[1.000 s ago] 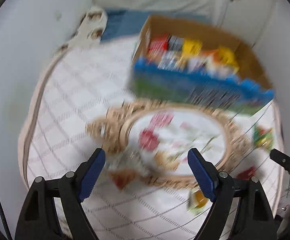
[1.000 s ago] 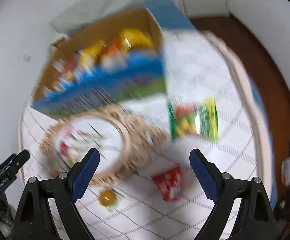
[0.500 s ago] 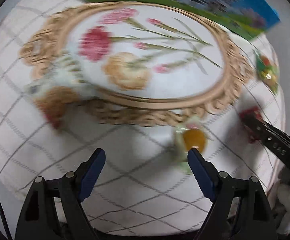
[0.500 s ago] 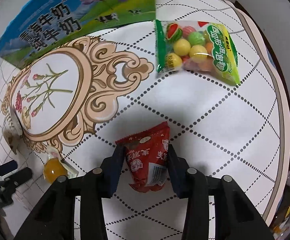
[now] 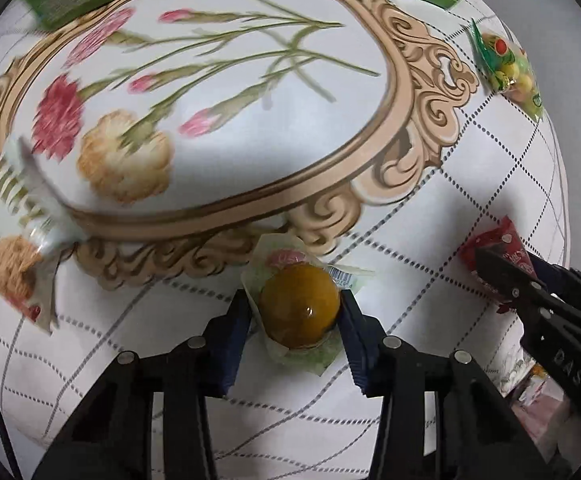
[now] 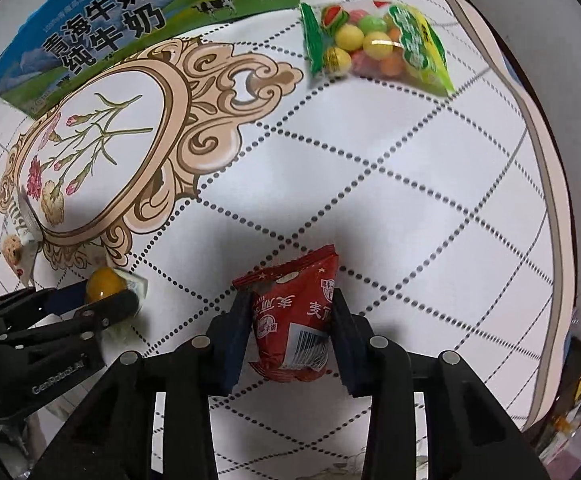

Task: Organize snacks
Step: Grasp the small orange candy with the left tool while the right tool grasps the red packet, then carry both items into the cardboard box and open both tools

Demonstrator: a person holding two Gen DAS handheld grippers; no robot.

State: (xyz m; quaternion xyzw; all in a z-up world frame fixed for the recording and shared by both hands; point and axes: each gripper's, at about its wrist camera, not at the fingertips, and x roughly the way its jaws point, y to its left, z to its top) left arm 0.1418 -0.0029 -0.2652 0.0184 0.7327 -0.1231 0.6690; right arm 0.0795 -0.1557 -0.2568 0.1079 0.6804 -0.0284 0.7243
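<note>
Legibly, milk carton reads 青海牛奶 纯牛奶

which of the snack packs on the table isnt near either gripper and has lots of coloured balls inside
The green candy bag beside the milk carton. The red packet and orange jelly cup sit between gripper fingers.

orange jelly cup flat | red packet flat | candy bag far

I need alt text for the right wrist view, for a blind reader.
The right gripper is shut on a red snack packet on a white tablecloth. A green candy bag lies beyond it.
</note>
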